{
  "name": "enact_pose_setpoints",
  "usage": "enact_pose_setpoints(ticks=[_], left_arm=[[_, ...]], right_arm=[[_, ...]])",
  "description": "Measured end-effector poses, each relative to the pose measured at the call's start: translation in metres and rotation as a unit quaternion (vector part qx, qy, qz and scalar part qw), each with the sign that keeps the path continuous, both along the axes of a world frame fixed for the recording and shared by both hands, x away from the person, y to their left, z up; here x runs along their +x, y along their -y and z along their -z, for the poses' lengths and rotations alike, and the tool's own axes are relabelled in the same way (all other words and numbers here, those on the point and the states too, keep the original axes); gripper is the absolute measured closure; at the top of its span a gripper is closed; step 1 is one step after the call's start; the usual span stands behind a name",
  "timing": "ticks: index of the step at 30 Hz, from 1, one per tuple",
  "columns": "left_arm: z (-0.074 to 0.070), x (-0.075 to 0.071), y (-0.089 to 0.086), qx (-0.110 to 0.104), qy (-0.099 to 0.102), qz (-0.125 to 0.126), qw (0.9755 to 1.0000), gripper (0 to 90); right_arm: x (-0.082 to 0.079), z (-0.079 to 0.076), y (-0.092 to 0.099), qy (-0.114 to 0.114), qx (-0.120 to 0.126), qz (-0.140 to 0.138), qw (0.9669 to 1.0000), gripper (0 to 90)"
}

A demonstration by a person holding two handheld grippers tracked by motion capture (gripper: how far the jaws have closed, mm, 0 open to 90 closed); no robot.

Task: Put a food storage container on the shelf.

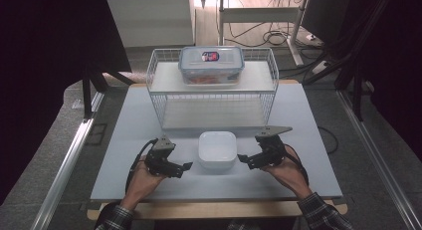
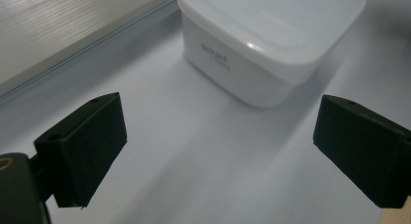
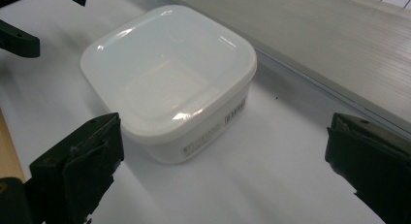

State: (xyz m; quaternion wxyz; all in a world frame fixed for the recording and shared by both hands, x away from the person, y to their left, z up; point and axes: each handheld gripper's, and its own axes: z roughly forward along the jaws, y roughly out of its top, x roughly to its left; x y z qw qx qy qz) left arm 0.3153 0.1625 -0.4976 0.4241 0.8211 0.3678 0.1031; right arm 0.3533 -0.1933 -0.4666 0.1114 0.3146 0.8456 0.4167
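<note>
1. Left tool [image 1: 185,166] rests low over the table [image 1: 124,155], its jaws spread wide and holding nothing, just left of the white container [image 1: 217,149].
2. Right tool [image 1: 242,159] mirrors it just right of the container, jaws likewise parted and bare.
3. Both hands, left hand [image 1: 144,182] and right hand [image 1: 288,172], come in from the near edge in plaid sleeves, angled inward so the tools point at each other across the container.
4. White container sits lidded on the table between the tools, touching neither, just in front of the wire basket [image 1: 164,98].
5. Clear lidded box [image 1: 211,64] stands on the basket's upper shelf.
</note>
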Motion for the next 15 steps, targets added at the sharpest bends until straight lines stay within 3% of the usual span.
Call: enact_pose_setpoints(ticks=[2,6,11,15], left_arm=[[-0.003,0.007,0.002,-0.01,-0.01,0.005,0.9999,4.4],[-0.01,0.022,0.012,-0.017,-0.018,0.02,0.9995,6.0],[-0.013,0.038,0.031,-0.003,-0.017,0.027,0.9995,10.6],[-0.004,0.052,0.042,-0.019,-0.047,0.031,0.9982,12.2]], right_arm=[[0.003,-0.003,-0.002,-0.011,0.003,-0.002,0.9999,0.6],[0.008,-0.006,-0.008,-0.011,-0.01,0.001,0.9999,4.3],[0.019,-0.002,-0.018,-0.026,-0.009,-0.006,0.9996,9.4],[0.029,0.005,-0.027,-0.049,-0.002,-0.021,0.9986,9.1]])
